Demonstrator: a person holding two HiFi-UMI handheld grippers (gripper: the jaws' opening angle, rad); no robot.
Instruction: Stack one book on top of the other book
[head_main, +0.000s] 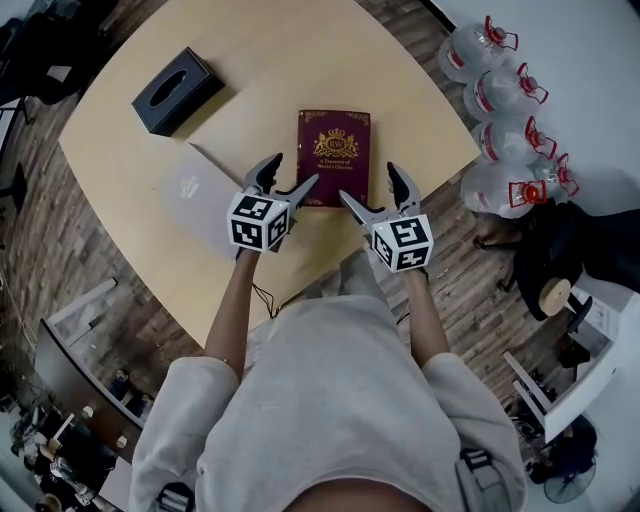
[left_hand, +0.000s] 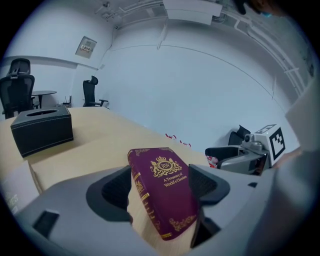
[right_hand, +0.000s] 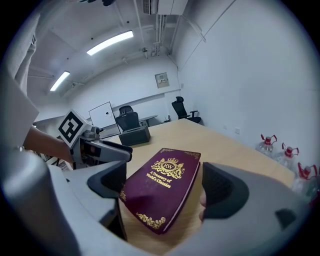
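Wide open and empty, the left tongs (head_main: 293, 172) and right tongs (head_main: 368, 183) hover by a maroon hardcover book with a gold crest (head_main: 334, 157). To grip well, each should probably close on a near corner, then lift evenly toward the pale grey book (head_main: 195, 188). The maroon book lies flat on the tan wooden tabletop (head_main: 280, 60), its near edge just ahead of both tongs.

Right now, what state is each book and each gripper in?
Maroon book: closed, flat on the table, unstacked.
Grey book: closed, flat, apart to its left.
Left gripper: open, at the maroon book's near-left corner.
Right gripper: open, at its near-right corner.
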